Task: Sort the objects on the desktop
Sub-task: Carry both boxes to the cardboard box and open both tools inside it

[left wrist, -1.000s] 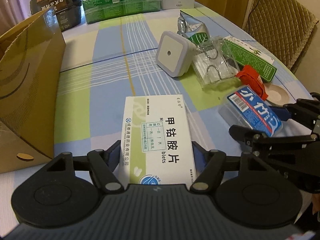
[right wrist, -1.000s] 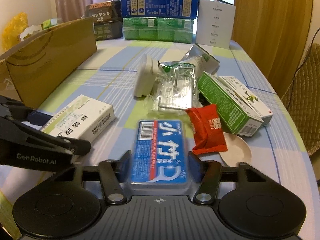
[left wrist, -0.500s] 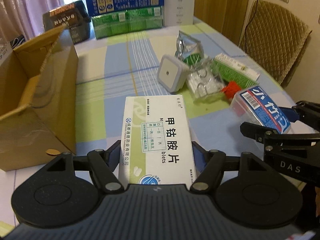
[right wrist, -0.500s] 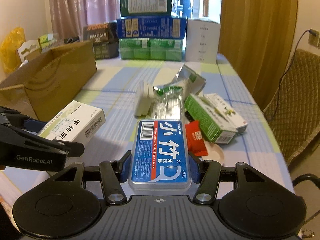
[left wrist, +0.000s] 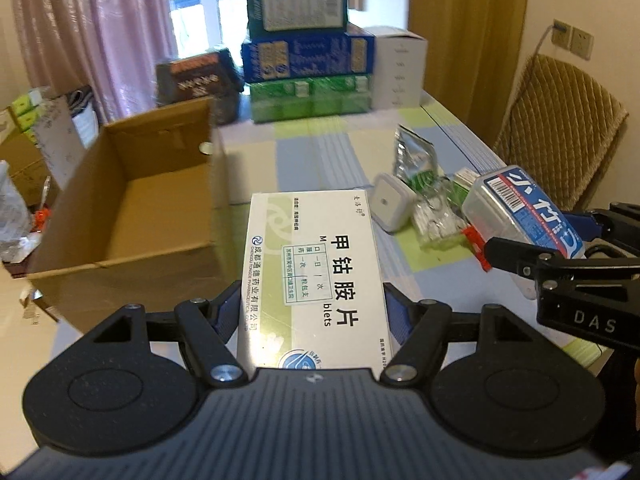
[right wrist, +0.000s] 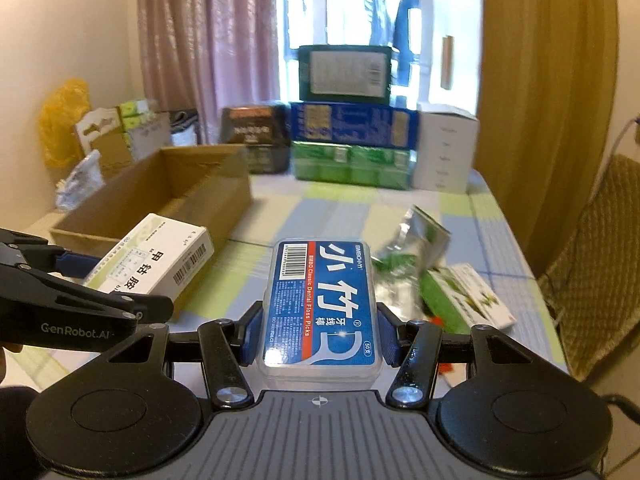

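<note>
Lifted since 1 s ago: both loads now clear of the tablecloth [left wrist: 320, 152], carton mouth open to view. Left gripper [left wrist: 310, 312] clamped on white tablet box [left wrist: 312, 276], matte card, flat rectangle. Right gripper [right wrist: 318, 330] clamped on floss-pick case [right wrist: 322, 300], glossy clear plastic, rounded corners. Beyond, to the left: cardboard carton [left wrist: 132, 216], corrugated, apparently empty. Best carried level over the near rim, released low, 1 item at a time. Farther right: foil pouch [left wrist: 414, 152], crinkled.

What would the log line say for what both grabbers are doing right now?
left gripper: shut on white medicine box | right gripper: shut on dental floss picks case | both lifted off table | cardboard box: open, on the left
</note>
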Available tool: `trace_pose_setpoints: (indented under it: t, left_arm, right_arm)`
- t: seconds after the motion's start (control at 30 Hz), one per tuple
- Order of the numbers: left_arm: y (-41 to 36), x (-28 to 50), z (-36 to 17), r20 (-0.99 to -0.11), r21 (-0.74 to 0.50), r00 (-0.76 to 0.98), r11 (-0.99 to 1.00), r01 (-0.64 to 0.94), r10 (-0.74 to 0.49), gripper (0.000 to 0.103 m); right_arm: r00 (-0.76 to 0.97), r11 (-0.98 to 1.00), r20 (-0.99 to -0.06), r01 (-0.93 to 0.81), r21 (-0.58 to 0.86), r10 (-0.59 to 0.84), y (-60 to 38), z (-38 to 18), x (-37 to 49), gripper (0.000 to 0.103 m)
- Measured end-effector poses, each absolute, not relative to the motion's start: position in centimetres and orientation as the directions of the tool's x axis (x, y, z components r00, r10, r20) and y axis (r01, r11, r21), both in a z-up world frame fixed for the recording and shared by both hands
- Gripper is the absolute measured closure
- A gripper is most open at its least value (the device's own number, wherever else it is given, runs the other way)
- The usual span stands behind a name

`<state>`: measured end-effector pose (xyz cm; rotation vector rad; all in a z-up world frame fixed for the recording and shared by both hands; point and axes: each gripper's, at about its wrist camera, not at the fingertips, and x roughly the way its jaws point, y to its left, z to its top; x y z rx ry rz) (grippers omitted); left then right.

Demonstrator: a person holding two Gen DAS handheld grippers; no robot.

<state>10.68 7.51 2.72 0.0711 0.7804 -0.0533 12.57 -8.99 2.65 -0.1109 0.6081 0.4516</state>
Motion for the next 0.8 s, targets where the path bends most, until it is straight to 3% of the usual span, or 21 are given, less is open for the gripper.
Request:
trace_pose_setpoints:
  t: [0.43, 0.8]
  left_arm:
    - [19.6, 12.2, 6.5, -0.668, 0.094, 0.736, 0.993, -0.067, 0.112, 0.036]
    - [26.8, 18.3, 4.7, -0.702, 0.114, 0.7, 0.991, -0.067, 0.128, 0.036]
  right_arm:
    - [0.648, 0.798, -0.555, -0.601, 0.047, 0.521, 3.4, 5.5, 16.3, 0.05]
    - [0.583, 0.753, -0.585, -0.654, 0.074, 0.564, 11.7, 3.5, 22.9, 0.05]
